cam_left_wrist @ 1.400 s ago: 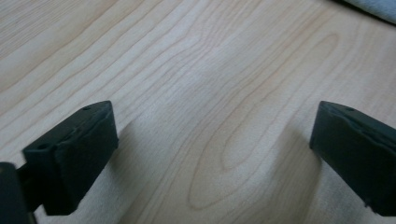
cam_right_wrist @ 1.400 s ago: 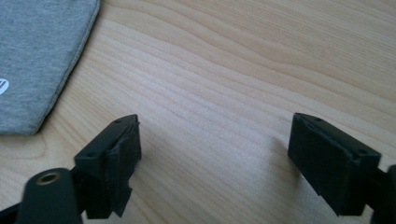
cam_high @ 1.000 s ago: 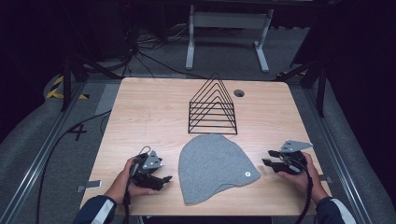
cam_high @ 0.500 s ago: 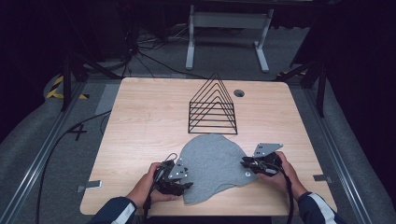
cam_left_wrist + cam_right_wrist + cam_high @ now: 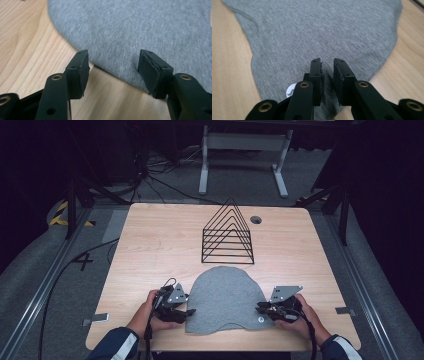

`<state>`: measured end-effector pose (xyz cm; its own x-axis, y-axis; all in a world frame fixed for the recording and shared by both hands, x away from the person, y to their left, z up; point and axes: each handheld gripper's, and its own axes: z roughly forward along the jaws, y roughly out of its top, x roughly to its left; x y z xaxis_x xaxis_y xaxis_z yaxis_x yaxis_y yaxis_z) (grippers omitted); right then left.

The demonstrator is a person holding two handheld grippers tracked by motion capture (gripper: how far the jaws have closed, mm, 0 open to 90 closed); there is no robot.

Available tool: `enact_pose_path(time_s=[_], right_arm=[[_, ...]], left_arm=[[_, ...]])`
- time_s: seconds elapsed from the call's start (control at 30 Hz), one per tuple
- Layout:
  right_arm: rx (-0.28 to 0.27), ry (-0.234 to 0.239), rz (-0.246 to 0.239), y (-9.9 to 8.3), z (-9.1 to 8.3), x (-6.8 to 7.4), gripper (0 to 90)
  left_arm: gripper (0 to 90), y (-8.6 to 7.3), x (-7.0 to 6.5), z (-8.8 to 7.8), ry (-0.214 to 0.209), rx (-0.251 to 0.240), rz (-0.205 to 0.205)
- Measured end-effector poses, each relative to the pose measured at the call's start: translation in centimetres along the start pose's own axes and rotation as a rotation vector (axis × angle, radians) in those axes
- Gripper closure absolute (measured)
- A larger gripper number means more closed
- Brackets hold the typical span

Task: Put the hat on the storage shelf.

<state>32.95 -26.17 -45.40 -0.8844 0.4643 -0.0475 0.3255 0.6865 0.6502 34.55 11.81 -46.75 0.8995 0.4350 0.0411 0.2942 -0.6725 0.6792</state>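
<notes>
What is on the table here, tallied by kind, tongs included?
Grey hat: 1
Black wire rack: 1
Tongs: 2, left tongs and right tongs
Total: 4

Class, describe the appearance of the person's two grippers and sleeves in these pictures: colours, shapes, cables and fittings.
Both the left gripper and the right gripper are black, each topped with a grey three-cornered plate and trailing a thin black cable. Close up, the jaws are blocky black bars with flat dark pads and brass-coloured screw fittings. The sleeves are dark navy with a pale band near the cuff.
</notes>
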Motion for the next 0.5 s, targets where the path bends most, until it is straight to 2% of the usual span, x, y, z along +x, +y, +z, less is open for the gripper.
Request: enact_pose_path(time_s=[0.17, 0.2, 0.27, 0.33, 0.4, 0.43, 0.5], right_arm=[[0.005, 0.014, -0.004, 0.1, 0.0, 1.2, 77.1], [0.005, 0.022, -0.007, 0.2, 0.0, 1.7, 74.8], [0.012, 0.015, -0.011, 0.3, 0.0, 1.7, 67.2], [0.013, -0.003, -0.001, 0.4, 0.0, 1.4, 59.4], [0.009, -0.017, 0.002, 0.5, -0.1, 1.2, 57.2], [-0.027, -0.054, 0.038, 0.9, -0.5, 0.4, 50.5], [-0.05, -0.082, 0.062, 1.4, -0.6, -0.4, 45.6]], left_arm=[[41.1, -0.2, 0.9, -0.2, 0.018, 0.006, -0.032], [39.7, -0.2, 0.9, -0.2, 0.021, 0.007, -0.037], [36.6, -0.2, 1.3, -0.3, 0.026, 0.001, -0.038], [31.8, 0.1, 1.5, -0.3, 0.028, -0.002, -0.039], [30.2, 0.3, 1.8, -0.4, 0.031, -0.015, -0.052], [28.1, 0.6, 2.0, -0.5, 0.025, -0.03, -0.064], [26.3, 1.3, 3.0, -0.3, 0.02, -0.039, -0.084]])
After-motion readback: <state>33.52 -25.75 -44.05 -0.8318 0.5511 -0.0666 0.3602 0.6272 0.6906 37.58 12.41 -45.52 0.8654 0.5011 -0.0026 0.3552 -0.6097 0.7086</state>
